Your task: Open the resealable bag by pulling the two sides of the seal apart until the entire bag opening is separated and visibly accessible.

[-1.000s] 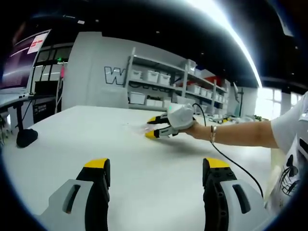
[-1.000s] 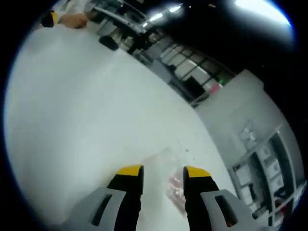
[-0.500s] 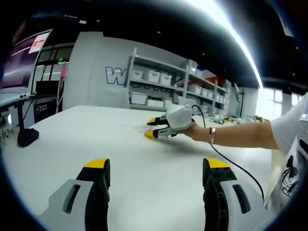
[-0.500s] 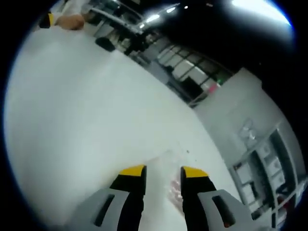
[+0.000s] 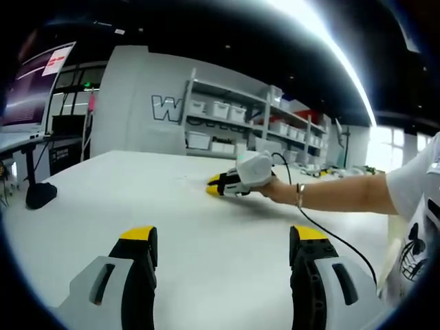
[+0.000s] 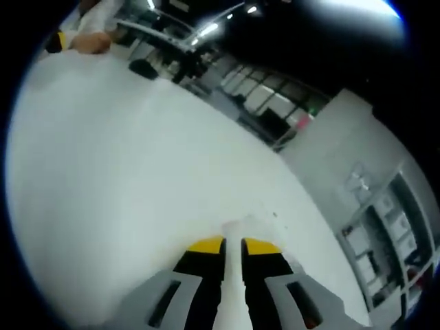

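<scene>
Bag (image 6: 237,230) lies flat on the white counter (image 6: 103,172), right at the tips of my right gripper (image 6: 232,246). It sticks out past the tips, away from me. My right jaws are nearly pressed together and seem to pinch its near edge. My left gripper (image 5: 223,235) is well apart from the bag, its jaws spread wide and holding nothing. My right hand (image 5: 271,189) is the nearer one.

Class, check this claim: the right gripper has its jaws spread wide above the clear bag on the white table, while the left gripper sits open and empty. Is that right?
Not quite. In the right gripper view the right gripper has its jaws nearly closed, pinching the clear bag on the white table. The left gripper is indeed open and empty.
</scene>
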